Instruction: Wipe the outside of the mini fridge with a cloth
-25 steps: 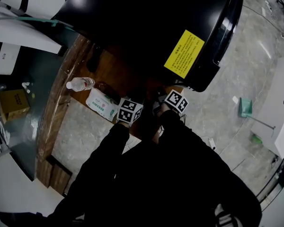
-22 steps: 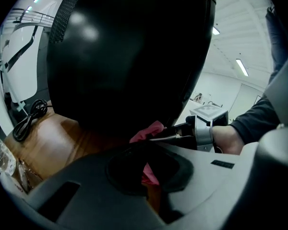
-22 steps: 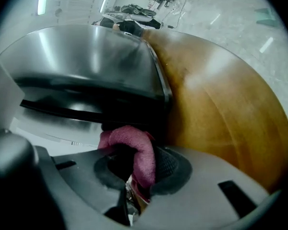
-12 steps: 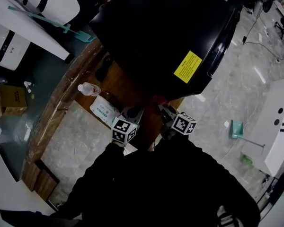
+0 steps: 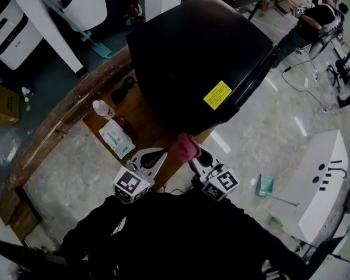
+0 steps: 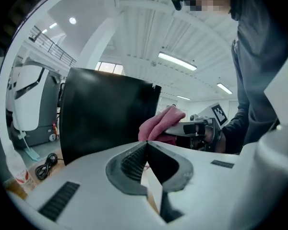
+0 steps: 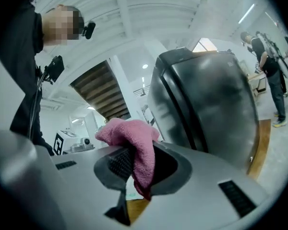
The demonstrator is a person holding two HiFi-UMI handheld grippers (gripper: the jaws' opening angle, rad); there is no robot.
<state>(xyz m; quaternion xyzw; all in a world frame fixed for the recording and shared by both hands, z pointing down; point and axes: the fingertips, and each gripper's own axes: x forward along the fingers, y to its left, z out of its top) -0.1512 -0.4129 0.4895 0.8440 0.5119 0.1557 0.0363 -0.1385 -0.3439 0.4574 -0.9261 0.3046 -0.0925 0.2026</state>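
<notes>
The black mini fridge with a yellow label stands on a wooden platform. My right gripper is shut on a pink cloth, held just in front of the fridge's lower corner. In the right gripper view the cloth hangs bunched between the jaws, with the fridge close ahead. My left gripper is beside it, shut and holding nothing. In the left gripper view its tips meet, with the cloth and fridge side beyond.
A water bottle, a wipes packet and a black cable lie on the platform left of the fridge. A teal dustpan and a white machine are on the floor at right. A person stands far back right.
The head view has pulled back from the fridge. Both grippers have come down and nearer to me, and the pink cloth now shows in the right gripper.
</notes>
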